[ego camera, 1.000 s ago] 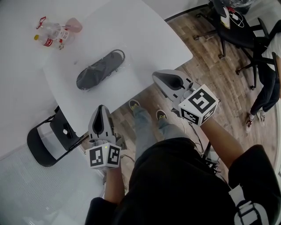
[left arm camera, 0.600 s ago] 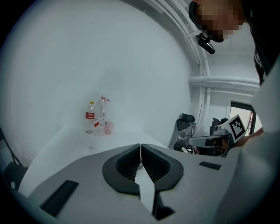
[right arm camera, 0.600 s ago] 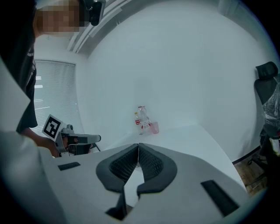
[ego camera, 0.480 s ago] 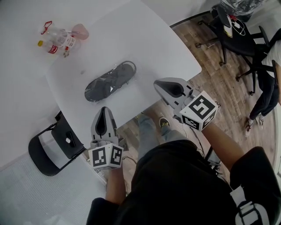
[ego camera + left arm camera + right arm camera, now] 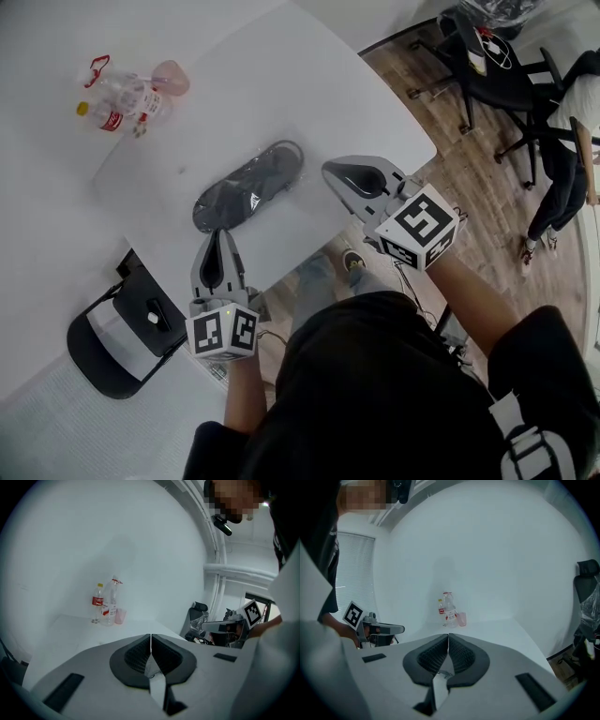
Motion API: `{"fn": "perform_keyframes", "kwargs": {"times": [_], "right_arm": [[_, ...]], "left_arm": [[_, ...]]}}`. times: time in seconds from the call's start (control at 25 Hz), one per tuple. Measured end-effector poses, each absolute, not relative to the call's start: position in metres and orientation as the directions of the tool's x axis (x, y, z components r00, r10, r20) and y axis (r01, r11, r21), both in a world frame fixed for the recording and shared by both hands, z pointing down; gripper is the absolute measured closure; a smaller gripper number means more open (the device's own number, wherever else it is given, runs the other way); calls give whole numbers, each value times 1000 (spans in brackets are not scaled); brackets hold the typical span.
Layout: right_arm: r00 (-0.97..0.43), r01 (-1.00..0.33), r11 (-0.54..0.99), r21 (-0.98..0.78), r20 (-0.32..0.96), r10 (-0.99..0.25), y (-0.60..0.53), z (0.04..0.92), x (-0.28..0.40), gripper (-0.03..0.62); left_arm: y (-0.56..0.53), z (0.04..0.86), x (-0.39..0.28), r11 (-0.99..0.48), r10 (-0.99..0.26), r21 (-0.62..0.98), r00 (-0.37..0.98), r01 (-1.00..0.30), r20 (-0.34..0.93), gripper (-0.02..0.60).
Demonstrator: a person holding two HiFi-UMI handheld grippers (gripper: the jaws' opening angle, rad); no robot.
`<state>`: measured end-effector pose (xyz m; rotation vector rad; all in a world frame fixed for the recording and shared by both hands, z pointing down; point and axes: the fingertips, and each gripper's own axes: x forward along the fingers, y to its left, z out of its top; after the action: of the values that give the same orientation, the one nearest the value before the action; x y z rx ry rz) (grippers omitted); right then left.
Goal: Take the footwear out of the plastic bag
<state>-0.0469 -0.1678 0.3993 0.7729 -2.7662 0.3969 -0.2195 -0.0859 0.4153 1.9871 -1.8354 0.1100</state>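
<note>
We are holding the left gripper (image 5: 218, 234) with its jaws pressed together, pad against pad, and the left gripper view is showing the two ribbed pads meeting in one thin line. We are holding the right gripper (image 5: 330, 172) the same way, its jaws closed flat on each other. Both grippers are pointing across the near edge of the white table (image 5: 309, 84), each tilting slightly downward, with the marker cubes sitting at our wrists.

The footwear (image 5: 246, 187), a dark shoe with a strap loop at its far end, is lying on the table inside a clear plastic bag (image 5: 281, 155). From the head view it is resting ahead of and between the two grippers, its near end close to the left gripper's tip and apart from the right one.

Farther back, two plastic bottles (image 5: 120, 97) and a pink cup (image 5: 172, 77) are standing together. A black folding chair (image 5: 122, 330) is sitting beside the table at the left, and office chairs (image 5: 495, 58) are standing on the wooden floor (image 5: 469, 178) at the right.
</note>
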Motion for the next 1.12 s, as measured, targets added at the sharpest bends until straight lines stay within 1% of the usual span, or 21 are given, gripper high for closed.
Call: {"fn": "perform_keyframes", "kwargs": {"times": [0.32, 0.56, 0.76, 0.96, 1.04, 1.08, 1.12], "right_arm": [[-806, -566, 808, -167, 319, -499, -178, 393, -81, 574], [-787, -578, 809, -110, 341, -515, -181, 389, -99, 574], [-765, -595, 800, -77, 361, -534, -171, 384, -102, 574], [-752, -601, 798, -38, 364, -549, -165, 381, -111, 574], [-747, -606, 795, -30, 365, -556, -163, 379, -111, 574], [-744, -605, 796, -21, 370, -556, -161, 377, -111, 574], [-740, -603, 797, -10, 378, -556, -159, 374, -110, 574]], "left_arm": [[-99, 413, -257, -68, -930, 261, 156, -963, 333, 555], [-106, 412, -279, -120, -926, 243, 196, -963, 322, 555], [-105, 409, -283, -199, -915, 150, 238, -969, 326, 554], [-107, 416, -268, -359, -873, 43, 352, -932, 337, 554], [-107, 420, -261, -406, -851, -14, 373, -914, 369, 552], [-106, 425, -256, -426, -837, -42, 377, -904, 396, 547], [-106, 433, -251, -450, -817, -68, 380, -890, 435, 462]]}}
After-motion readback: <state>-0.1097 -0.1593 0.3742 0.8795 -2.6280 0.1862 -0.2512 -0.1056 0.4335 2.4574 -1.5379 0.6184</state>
